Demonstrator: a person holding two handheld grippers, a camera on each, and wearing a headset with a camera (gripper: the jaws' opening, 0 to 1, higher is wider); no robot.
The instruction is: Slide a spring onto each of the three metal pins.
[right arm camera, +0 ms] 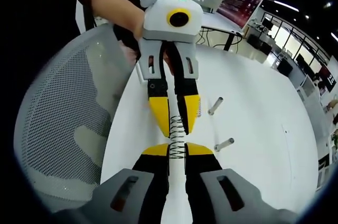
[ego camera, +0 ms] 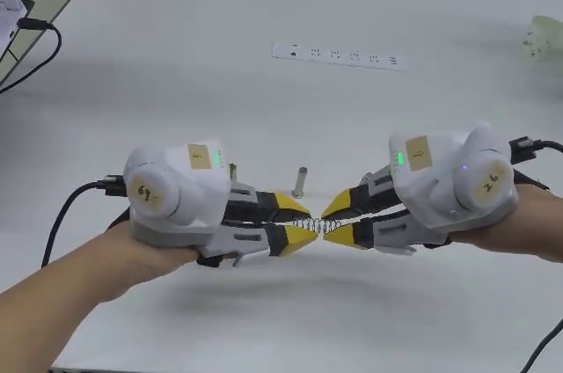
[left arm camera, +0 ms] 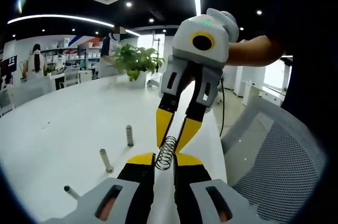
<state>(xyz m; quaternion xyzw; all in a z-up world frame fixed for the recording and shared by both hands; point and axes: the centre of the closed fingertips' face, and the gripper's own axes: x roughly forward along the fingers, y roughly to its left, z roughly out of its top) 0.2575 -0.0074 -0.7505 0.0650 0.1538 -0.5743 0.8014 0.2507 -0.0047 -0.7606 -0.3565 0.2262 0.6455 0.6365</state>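
Observation:
A small steel spring (ego camera: 315,226) hangs level above the white table (ego camera: 176,83), stretched between both yellow-tipped grippers. My left gripper (ego camera: 303,225) is shut on its left end and my right gripper (ego camera: 327,225) is shut on its right end, tips almost touching. In the left gripper view the spring (left arm camera: 166,152) rises from my left gripper (left arm camera: 165,159) into the right gripper (left arm camera: 169,148). Three pins stand beyond: one with coils around it (left arm camera: 129,135), a bare one (left arm camera: 106,160) and a tilted one (left arm camera: 71,191). The head view shows one upright pin (ego camera: 300,181) just behind the tips.
A white power strip (ego camera: 339,56) lies at the back of the table. A black cable (ego camera: 35,47) runs along the left edge. A grey mesh chair (left arm camera: 274,155) stands at the near side of the table. A potted plant (left arm camera: 134,60) sits at the far end.

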